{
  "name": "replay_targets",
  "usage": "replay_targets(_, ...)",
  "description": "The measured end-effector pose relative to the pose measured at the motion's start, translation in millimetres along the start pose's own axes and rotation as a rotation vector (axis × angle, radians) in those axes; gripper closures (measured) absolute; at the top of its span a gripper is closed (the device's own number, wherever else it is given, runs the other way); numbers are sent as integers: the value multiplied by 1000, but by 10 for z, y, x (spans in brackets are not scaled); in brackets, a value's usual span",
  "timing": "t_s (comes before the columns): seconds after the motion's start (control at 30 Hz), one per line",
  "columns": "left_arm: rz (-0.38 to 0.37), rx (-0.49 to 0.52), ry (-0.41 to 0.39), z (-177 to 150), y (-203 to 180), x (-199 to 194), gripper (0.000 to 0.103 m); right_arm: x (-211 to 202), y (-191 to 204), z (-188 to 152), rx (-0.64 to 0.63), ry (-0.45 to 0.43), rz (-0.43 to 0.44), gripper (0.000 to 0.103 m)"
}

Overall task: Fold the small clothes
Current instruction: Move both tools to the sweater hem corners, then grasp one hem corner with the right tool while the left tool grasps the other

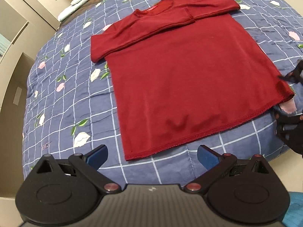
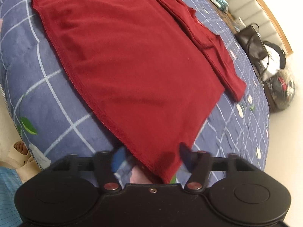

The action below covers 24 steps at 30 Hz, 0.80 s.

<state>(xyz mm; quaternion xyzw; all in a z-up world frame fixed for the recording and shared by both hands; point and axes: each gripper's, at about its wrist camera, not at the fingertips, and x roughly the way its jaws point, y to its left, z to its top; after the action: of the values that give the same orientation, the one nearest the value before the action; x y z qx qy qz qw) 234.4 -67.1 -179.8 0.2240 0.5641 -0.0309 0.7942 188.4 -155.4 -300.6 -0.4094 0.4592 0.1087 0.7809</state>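
while both fingers gape, soft red shirt flat on quilted checked bedspread, sleeves folded across.

I see the red shirt as soft matt knit cloth with stitched hems. The quilt under it is smooth, faintly shiny stitched fabric. My left claw is matt black plastic with blue rubbery pads and glossy metal rivets; my right claw looks alike.

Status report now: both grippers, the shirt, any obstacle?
Left hand-held gripper open, short of hem. Right hand-held gripper open around corner of red shirt. No obstacle.
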Motion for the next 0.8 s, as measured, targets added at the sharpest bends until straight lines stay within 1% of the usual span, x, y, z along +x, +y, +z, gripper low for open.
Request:
replay_targets(0.03,-4,1,0,11,-8,3,0,-3,-2,19,-6,-7,1,78)
replay_targets(0.07,-9,4,-2,21,-12,6,0,-9,-10,41,-6,-16,7,80)
replay_targets(0.13,-17,8,-5,42,-20,9,0,-19,-36,84,-3,-26,29,88)
replay_targets(0.23,-36,21,-19,54,-27,14,0,-61,-155,164,36,-41,66,93)
replay_targets(0.33,-58,38,-27,54,-51,47,0,-147,-373,265,116,-64,119,96)
replay_targets(0.43,-72,68,-42,59,-107,83,0,-213,-607,358,212,-60,190,96)
replay_targets(0.63,-56,146,-85,118,-273,194,0,-239,-1198,515,505,-10,317,97)
replay_targets(0.73,-26,178,-100,180,-375,291,0,-273,-1390,592,578,-13,347,97)
replay_targets(0.8,-7,193,-100,212,-427,369,0,-329,-1452,644,580,-24,354,97)
